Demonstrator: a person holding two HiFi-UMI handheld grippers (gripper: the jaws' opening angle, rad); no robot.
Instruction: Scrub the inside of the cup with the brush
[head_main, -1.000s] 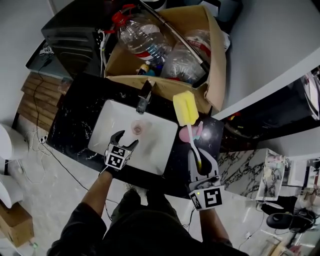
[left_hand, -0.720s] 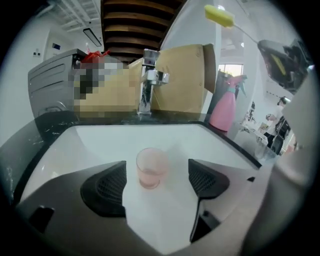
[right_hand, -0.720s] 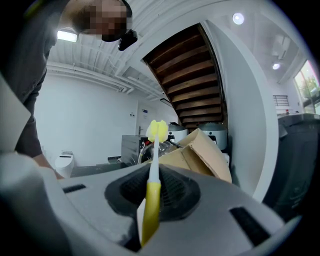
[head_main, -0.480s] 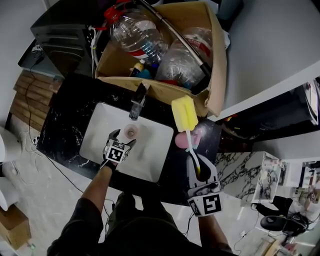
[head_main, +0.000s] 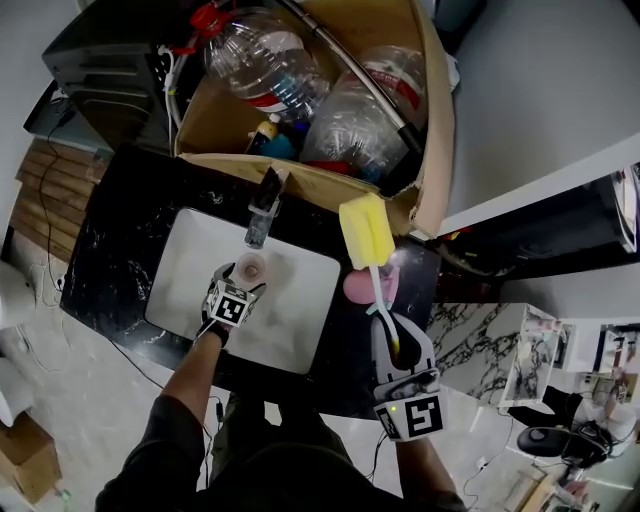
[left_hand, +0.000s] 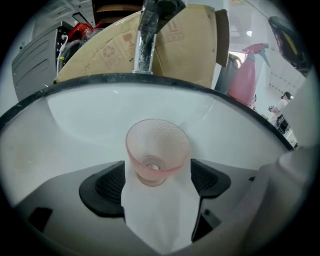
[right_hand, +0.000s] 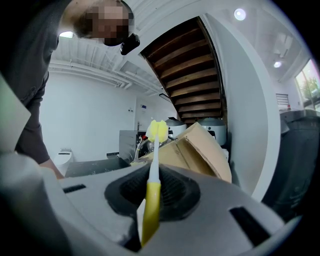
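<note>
A clear pink cup (left_hand: 157, 147) stands in the white sink (head_main: 190, 260), below the tap (head_main: 262, 208). My left gripper (left_hand: 157, 175) reaches around it, and its jaws are opening. The cup sits between the two black pads (left_hand: 111, 186), which stand just off its sides. From the head view the cup (head_main: 250, 267) shows at the left gripper's (head_main: 243, 281) fingertips. My right gripper (head_main: 392, 336) is shut on the yellow handle of the brush (right_hand: 151, 200). The brush points up and away, and its yellow sponge head (head_main: 366, 232) hangs above the counter right of the sink.
A black counter (head_main: 120, 210) surrounds the sink. Behind it stands an open cardboard box (head_main: 300, 180) full of big plastic bottles. A pink spray bottle (head_main: 360, 285) stands on the counter under the brush head. A person's sleeve fills the left of the right gripper view.
My left gripper has moved forward in the sink, so the cup now sits between its jaws, which stand wider. The right gripper still holds the brush upright.
</note>
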